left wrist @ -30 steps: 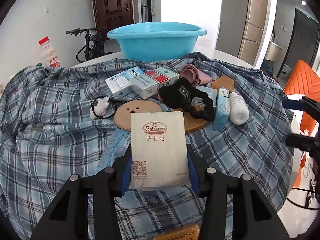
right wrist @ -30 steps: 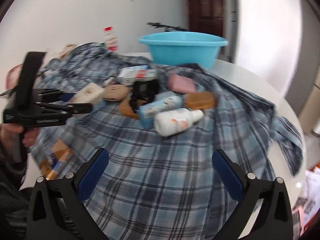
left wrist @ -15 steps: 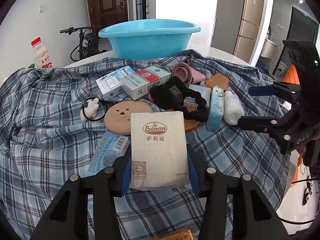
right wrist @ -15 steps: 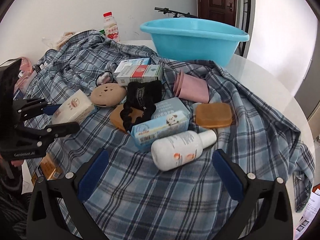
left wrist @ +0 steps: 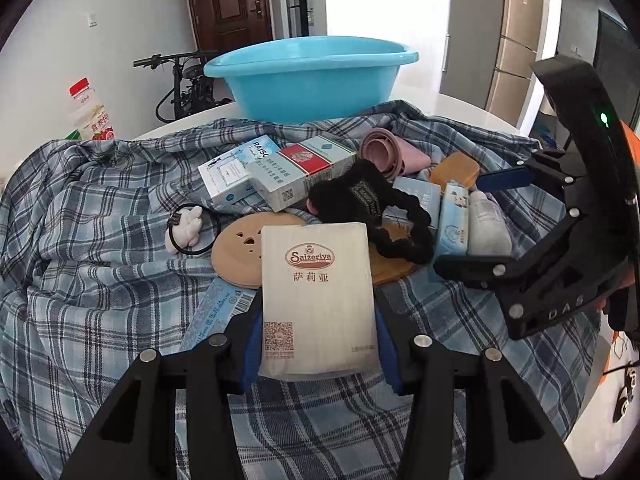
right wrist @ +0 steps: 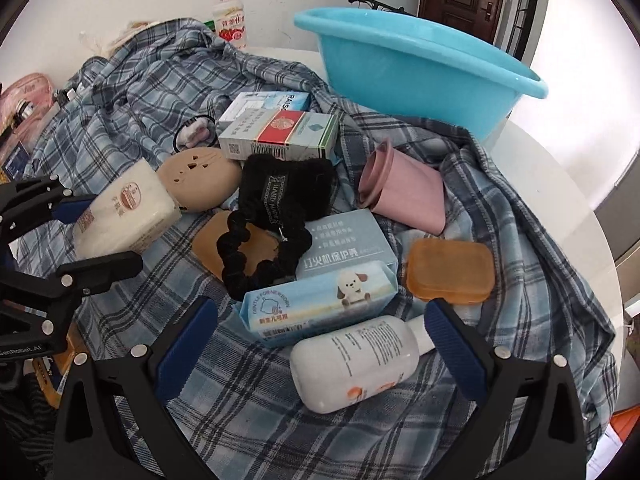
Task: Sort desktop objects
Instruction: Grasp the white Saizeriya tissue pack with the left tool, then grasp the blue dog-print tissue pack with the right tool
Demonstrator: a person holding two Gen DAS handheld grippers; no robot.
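Note:
My left gripper (left wrist: pixel 316 354) is shut on a cream Saizeriya tissue pack (left wrist: pixel 318 300) and holds it above the plaid cloth; the pack also shows in the right wrist view (right wrist: pixel 124 212). My right gripper (right wrist: pixel 320 340) is open, its pads on either side of a white lotion bottle (right wrist: pixel 356 364) that lies on the cloth, with a blue wipes pack (right wrist: pixel 320 306) just beyond. In the left wrist view the right gripper (left wrist: pixel 480 224) reaches in from the right over the bottle (left wrist: pixel 488 224).
A blue basin (right wrist: pixel 412 68) stands at the back. On the plaid cloth (right wrist: pixel 256 412) lie two cartons (right wrist: pixel 280 132), a black scrunchie (right wrist: pixel 264 256), a pink cup (right wrist: pixel 404 192), an amber soap (right wrist: pixel 450 272), a tan disc (right wrist: pixel 198 180), and a drink bottle (right wrist: pixel 230 16).
My right gripper has moved forward and down to the white bottle, which now lies between its pads. My left gripper still holds the tissue pack, almost still.

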